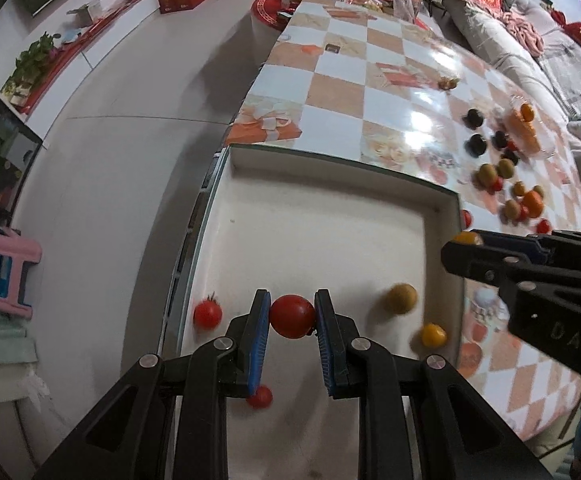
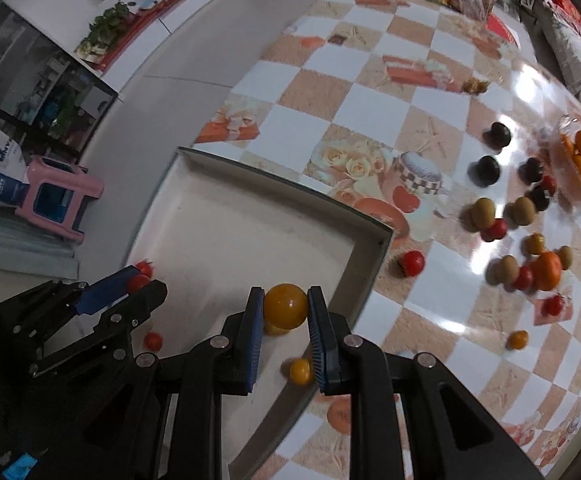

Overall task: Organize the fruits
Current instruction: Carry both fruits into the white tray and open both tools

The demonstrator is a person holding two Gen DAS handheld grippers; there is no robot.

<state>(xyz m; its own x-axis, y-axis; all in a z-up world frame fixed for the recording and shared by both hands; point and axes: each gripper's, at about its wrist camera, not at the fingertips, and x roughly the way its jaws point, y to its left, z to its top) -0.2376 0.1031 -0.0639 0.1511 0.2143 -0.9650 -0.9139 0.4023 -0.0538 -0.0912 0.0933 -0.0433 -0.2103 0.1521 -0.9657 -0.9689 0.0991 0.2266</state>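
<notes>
Two fruits are in transit over the white tray [image 1: 330, 216], which sits at the worktop's [image 1: 370, 92] near-left corner. Our left hand-held gripper [image 1: 292, 322] is clamped on a red tomato [image 1: 292, 317]; our right hand-held gripper [image 2: 286, 312] is pinched on a yellow tomato [image 2: 285, 306]. Both point steeply down, the tray floor directly beneath, so we judge release comes next. Red tomatoes lie toward the tray's left edge, yellow ones toward its right wall, each matching the nearer hand. Only the right wrist view shows the unsorted pile [image 2: 526, 216] on the worktop clearly; the left wrist view shows a green-brown fruit [image 1: 400, 298] already in the tray.
</notes>
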